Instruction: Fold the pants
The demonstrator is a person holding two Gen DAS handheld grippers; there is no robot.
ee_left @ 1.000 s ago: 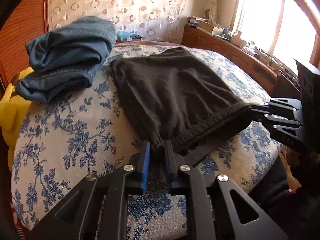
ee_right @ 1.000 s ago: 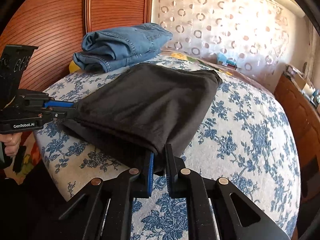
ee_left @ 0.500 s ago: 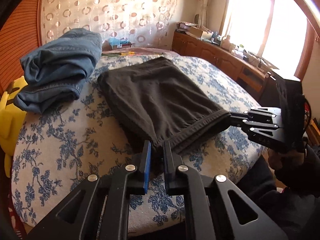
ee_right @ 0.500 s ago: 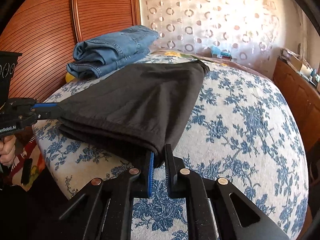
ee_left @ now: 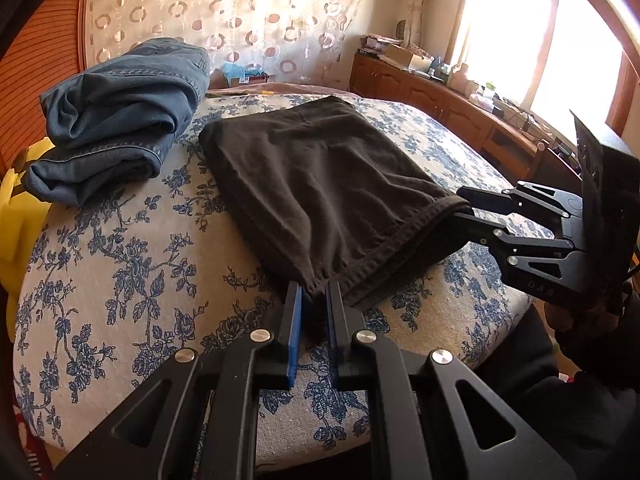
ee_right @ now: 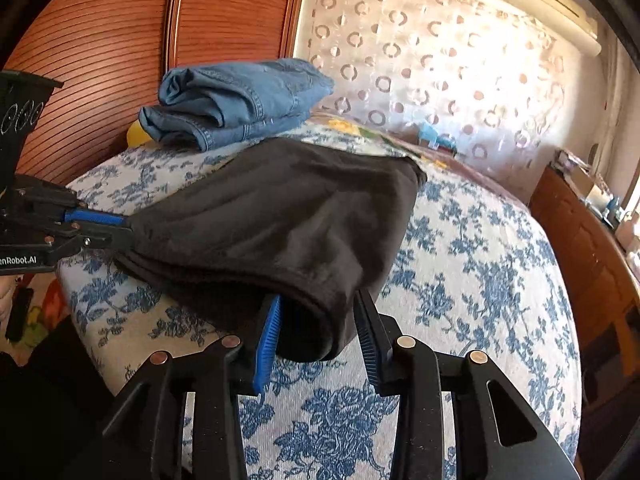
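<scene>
The floral bed (ee_left: 120,248) carries folded black pants (ee_left: 320,184) at centre, folded jeans (ee_left: 120,120) at ten o'clock. Left gripper (ee_left: 314,300) clamps one near corner; right gripper (ee_right: 316,320) (jaws just opening, pads apart) straddles the other.

Bed (ee_left: 120,248) with cream cover, blue floral print; reddish wood panel (ee_right: 100,60) with horizontal ribbing behind it; sheer curtain (ee_left: 240,20) with ring pattern along the far wall, backlit; bright window (ee_left: 532,40) on the side wall, blown out, strong daylight; low wooden cabinets (ee_left: 440,100) under it, tops cluttered with boxes and small items; yellow object (ee_left: 16,216) wedged at the bed's edge; white air-conditioning unit (ee_right: 560,4) high on the wall.
</scene>
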